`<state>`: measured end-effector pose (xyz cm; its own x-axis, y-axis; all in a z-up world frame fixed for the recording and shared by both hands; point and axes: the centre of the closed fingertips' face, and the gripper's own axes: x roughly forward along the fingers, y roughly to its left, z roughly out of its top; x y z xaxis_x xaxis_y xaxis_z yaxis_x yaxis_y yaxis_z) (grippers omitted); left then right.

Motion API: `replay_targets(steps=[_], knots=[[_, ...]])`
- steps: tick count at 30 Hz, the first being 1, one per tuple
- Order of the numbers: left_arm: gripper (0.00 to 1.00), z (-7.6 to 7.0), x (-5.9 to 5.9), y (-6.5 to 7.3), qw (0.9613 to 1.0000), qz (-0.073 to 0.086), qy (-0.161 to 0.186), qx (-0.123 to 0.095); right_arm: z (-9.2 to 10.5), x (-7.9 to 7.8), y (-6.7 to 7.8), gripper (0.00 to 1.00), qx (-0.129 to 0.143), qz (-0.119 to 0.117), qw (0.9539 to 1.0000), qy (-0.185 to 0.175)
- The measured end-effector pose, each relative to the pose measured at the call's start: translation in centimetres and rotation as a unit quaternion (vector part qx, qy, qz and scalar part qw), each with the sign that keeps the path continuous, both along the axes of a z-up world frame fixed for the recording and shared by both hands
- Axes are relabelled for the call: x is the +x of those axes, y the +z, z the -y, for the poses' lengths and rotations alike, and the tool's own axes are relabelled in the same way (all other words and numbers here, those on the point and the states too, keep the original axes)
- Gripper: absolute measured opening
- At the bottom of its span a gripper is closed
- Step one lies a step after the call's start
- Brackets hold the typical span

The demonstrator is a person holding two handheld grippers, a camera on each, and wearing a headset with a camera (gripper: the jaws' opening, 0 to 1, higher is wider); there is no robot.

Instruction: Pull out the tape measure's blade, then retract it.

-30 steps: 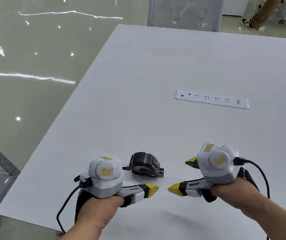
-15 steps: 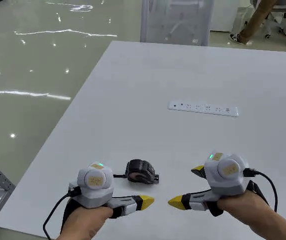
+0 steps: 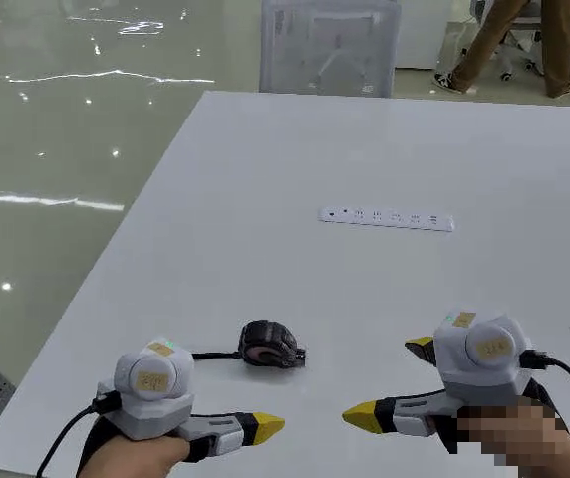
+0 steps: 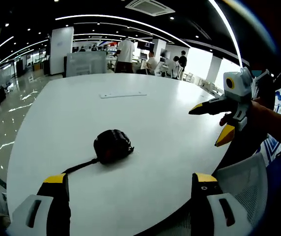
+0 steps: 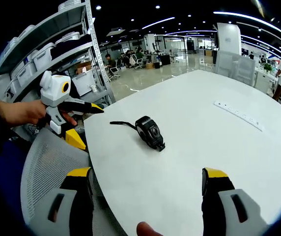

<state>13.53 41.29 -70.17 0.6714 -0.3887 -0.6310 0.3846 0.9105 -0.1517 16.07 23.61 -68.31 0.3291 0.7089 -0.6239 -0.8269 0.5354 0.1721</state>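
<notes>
On smooth white table (image 3: 265,179), rounded black tape measure (image 3: 269,344), thin strap (image 3: 215,355)

The left hand (image 3: 136,460) is cut off by the head view's bottom edge.

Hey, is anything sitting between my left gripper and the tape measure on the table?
Nothing visible does. The tape measure lies on bare table ahead of the open left gripper, its strap trailing toward one jaw. The power strip lies well beyond it.
</notes>
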Motion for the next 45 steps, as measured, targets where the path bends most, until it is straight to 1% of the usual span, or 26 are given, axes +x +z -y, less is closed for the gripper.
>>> replay_targets(steps=[2, 4, 8, 11, 13, 15, 16, 19, 22, 24, 26, 30, 32, 37, 41, 45], knots=[[1.0, -0.3, -0.4, 0.3, 1.0, 0.001, -0.001, 0.006, 0.4, -0.5, 0.3, 0.9, 0.0, -0.004, 1.0, -0.009], [1.0, -0.6, -0.8, 0.7, 1.0, 0.002, 0.001, 0.006, 0.8, -0.9, 0.7, 0.91, 0.003, -0.003, 0.9999, -0.012], [1.0, -0.9, -1.4, 1.0, 0.9999, 0.001, -0.004, 0.011, 1.8, -1.4, 1.4, 0.94, 0.001, -0.004, 0.9996, -0.027], [1.0, -1.1, -1.8, 1.4, 0.9999, -0.002, -0.007, 0.012, 2.9, -1.7, 1.8, 0.96, 0.007, -0.008, 0.9991, -0.04], [1.0, -1.1, -2.0, 1.6, 0.9999, -0.004, -0.009, 0.009, 3.3, -1.9, 1.9, 0.99, 0.004, -0.006, 0.999, -0.044], [1.0, -1.1, -2.1, 1.8, 0.9999, -0.004, -0.01, 0.009, 4.0, -2.1, 2.0, 1.0, 0.004, -0.008, 0.9987, -0.05], [1.0, -1.1, -2.2, 1.9, 0.9999, -0.004, -0.012, 0.01, 4.2, -2.2, 2.2, 1.0, 0.007, -0.009, 0.9985, -0.053], [1.0, -1.1, -2.4, 2.2, 0.9999, -0.006, -0.014, 0.007, 5.0, -2.5, 2.6, 1.0, 0.006, -0.007, 0.9982, -0.059], [1.0, -1.2, -2.6, 2.5, 0.9998, -0.006, -0.018, 0.008, 5.7, -2.8, 3.0, 1.0, 0.006, -0.008, 0.9979, -0.065], [1.0, -1.2, -2.9, 2.9, 0.9998, -0.006, -0.018, 0.006, 6.2, -2.9, 3.4, 1.0, 0.002, -0.001, 0.9975, -0.07], [1.0, -1.5, -3.0, 3.0, 0.9998, -0.005, -0.017, 0.008, 6.6, -3.1, 3.6, 1.0, -0.001, -0.002, 0.9975, -0.071], [1.0, -2.1, -3.4, 3.3, 0.9999, -0.007, -0.014, 0.008, 7.7, -3.4, 4.7, 1.0, -0.002, 0.002, 0.9969, -0.079], [1.0, -2.5, -3.6, 3.5, 0.9999, -0.006, -0.011, 0.008, 8.3, -3.5, 5.3, 1.0, -0.003, 0.008, 0.9966, -0.082], [1.0, -3.4, -4.3, 4.0, 1.0, -0.003, -0.003, 0.008, 9.4, -3.8, 6.6, 1.0, -0.005, 0.016, 0.9956, -0.092], [1.0, -3.9, -4.9, 4.4, 0.9999, -0.006, 0.001, 0.008, 10.2, -4.2, 7.1, 1.0, -0.009, 0.018, 0.9952, -0.095], [1.0, -4.4, -5.4, 5.0, 0.9999, -0.003, 0.005, 0.012, 10.6, -4.7, 7.5, 1.0, -0.008, 0.017, 0.995, -0.098]])
